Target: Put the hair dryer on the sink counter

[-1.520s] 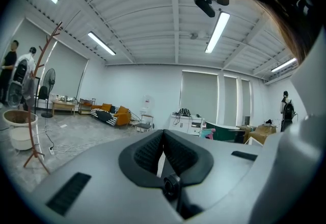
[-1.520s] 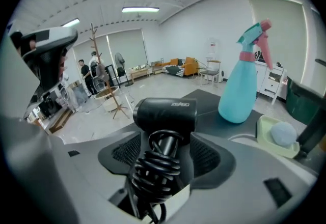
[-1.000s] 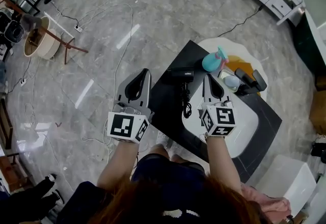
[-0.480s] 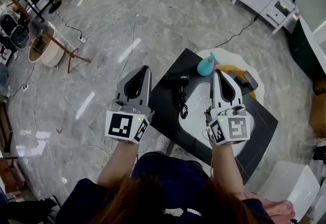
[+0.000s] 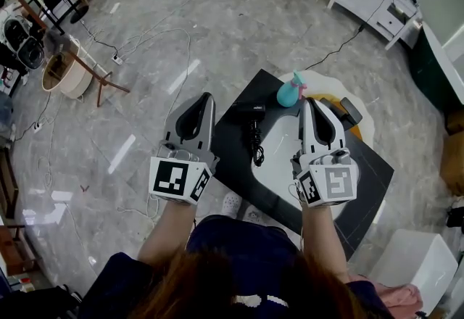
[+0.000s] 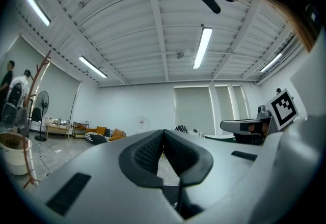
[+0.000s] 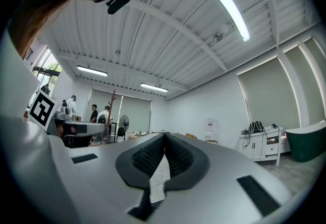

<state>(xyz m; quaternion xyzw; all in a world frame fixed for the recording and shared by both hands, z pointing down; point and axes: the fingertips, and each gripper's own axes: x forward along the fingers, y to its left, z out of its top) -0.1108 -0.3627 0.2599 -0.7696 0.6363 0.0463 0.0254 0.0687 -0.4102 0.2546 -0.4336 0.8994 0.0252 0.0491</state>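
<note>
Hair dryer (image 5: 251, 112), one, lying by counter's (image 5: 227, 149) left edge; one spray bottle (image 5: 288, 93) nearby; left gripper (image 5: 206, 99), right gripper (image 5: 310, 102) both closed, empty.

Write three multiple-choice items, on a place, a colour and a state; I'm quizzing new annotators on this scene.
1. Where is the hair dryer?
A) on the floor
B) on the dark counter beside the basin
C) in a gripper
2. What colour is the spray bottle?
A) red
B) black
C) teal
3. The right gripper is:
A) shut, empty
B) wide open
C) shut on a cord
Answers: B, it lies on the counter top; C, its body is teal; A, the pads meet with nothing between.
</note>
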